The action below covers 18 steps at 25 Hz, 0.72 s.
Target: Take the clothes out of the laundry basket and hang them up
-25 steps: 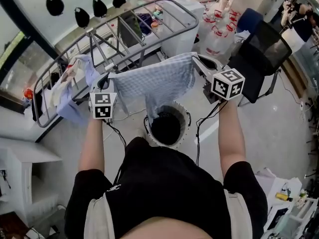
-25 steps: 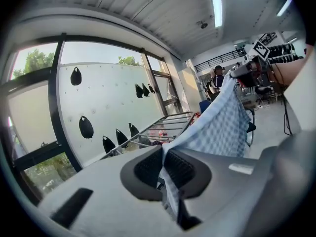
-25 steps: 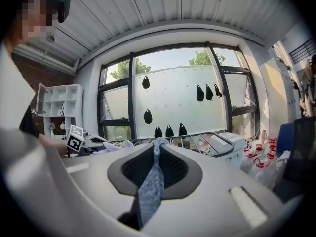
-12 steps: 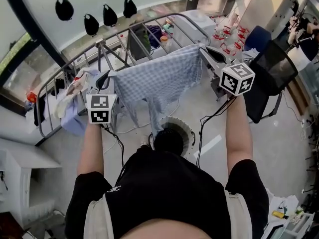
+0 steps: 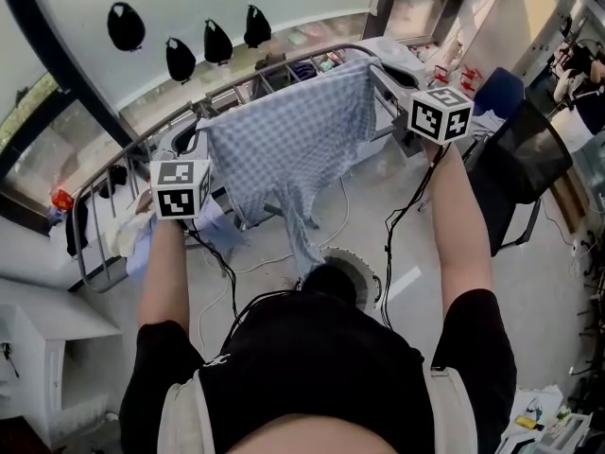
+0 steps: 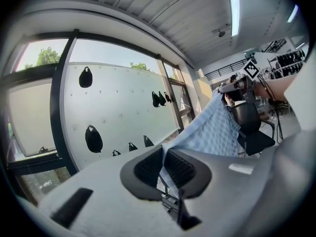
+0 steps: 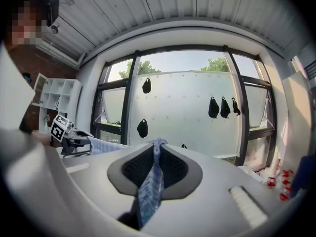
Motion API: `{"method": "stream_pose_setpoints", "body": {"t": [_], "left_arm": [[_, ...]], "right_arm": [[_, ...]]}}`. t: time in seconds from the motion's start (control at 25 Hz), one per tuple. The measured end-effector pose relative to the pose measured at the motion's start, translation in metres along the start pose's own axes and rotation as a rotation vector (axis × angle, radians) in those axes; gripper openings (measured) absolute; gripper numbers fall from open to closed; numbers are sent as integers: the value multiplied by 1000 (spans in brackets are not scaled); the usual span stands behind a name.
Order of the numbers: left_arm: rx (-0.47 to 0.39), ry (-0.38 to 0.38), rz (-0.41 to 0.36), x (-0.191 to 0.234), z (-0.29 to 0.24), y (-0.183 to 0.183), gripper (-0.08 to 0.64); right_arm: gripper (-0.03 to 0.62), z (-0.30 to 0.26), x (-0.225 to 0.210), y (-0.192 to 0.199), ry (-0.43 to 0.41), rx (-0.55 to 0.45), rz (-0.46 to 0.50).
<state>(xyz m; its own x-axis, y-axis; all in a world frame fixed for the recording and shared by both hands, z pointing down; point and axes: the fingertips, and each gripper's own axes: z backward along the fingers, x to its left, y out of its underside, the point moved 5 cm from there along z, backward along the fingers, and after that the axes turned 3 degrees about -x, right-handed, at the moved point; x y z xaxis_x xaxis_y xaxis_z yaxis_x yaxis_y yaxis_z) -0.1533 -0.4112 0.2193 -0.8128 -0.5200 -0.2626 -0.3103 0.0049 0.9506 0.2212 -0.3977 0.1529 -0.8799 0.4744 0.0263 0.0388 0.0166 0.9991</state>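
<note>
Head view: the cloth point(image 5: 293, 149) hangs stretched between my left gripper point(image 5: 200, 126) and right gripper point(image 5: 378, 72), by the rack point(image 5: 269, 64). Left gripper view: the jaws pinch only a thin corner, which I judge could slip under tension. Right gripper view: the jaws clamp a bunched edge.

The checked cloth point(image 5: 293, 149) hides the drying rack's point(image 5: 236, 88) middle, and the basket point(image 5: 369, 268) seems half hidden below it.

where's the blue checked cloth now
In the head view the blue checked cloth hangs spread at centre between the left claw and right claw, each shut on a top corner, by the drying rack.
</note>
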Motion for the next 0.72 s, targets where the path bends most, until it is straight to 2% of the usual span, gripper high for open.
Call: {"method": "stream_pose_setpoints", "body": {"t": [0.24, 0.36, 0.56, 0.72], "left_arm": [[99, 45, 8, 46, -70, 32, 14], [159, 72, 38, 59, -102, 57, 12], [268, 128, 69, 61, -148, 105, 12], [318, 165, 92, 59, -174, 136, 12]], "right_arm": [[50, -96, -32, 32, 78, 105, -37], [51, -135, -43, 57, 112, 180, -50], [51, -174, -60, 112, 161, 345, -69], [52, -192, -69, 160, 172, 461, -119]]}}
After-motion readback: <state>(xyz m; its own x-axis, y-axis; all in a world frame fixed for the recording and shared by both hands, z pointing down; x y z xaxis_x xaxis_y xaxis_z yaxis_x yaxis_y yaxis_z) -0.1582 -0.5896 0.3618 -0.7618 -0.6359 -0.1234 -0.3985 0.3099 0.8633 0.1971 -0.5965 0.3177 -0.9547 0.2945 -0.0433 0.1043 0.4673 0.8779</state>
